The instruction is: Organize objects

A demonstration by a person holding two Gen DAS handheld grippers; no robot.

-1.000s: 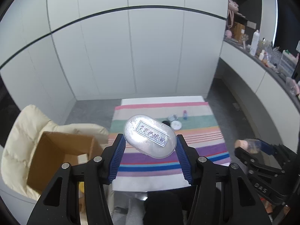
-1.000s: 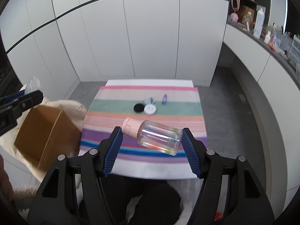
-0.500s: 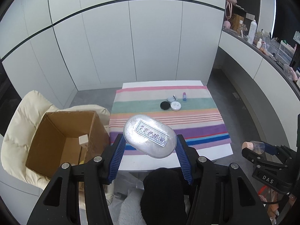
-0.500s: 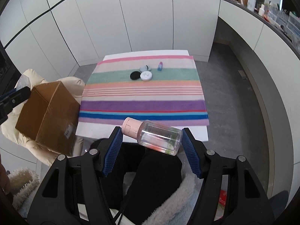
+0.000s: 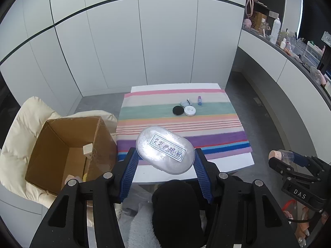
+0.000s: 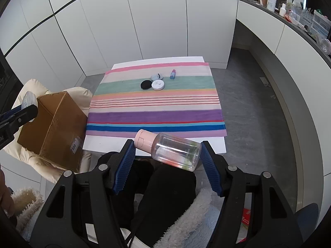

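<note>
My left gripper (image 5: 165,158) is shut on an oval silver tin (image 5: 165,152) with a handwritten label, held in the air above the table's near edge. My right gripper (image 6: 168,150) is shut on a clear bottle with a pink cap (image 6: 168,149), held above my lap; it also shows in the left wrist view (image 5: 281,156). An open cardboard box (image 5: 68,148) sits on a cream cushion left of the table; it also shows in the right wrist view (image 6: 51,128). A black compact (image 5: 178,110), a white jar (image 5: 190,111), a pale round case (image 5: 186,103) and a small blue tube (image 5: 199,100) lie on the striped cloth (image 5: 180,132).
The small table (image 6: 155,140) is covered by the striped cloth. The cream cushioned chair (image 5: 18,136) holds the box. White cabinet walls stand behind. A cluttered counter (image 5: 289,45) runs along the right. My lap is below the grippers.
Both grippers have pulled back and risen from the table, still holding the tin and the bottle. The box's open inside has come into the left wrist view.
</note>
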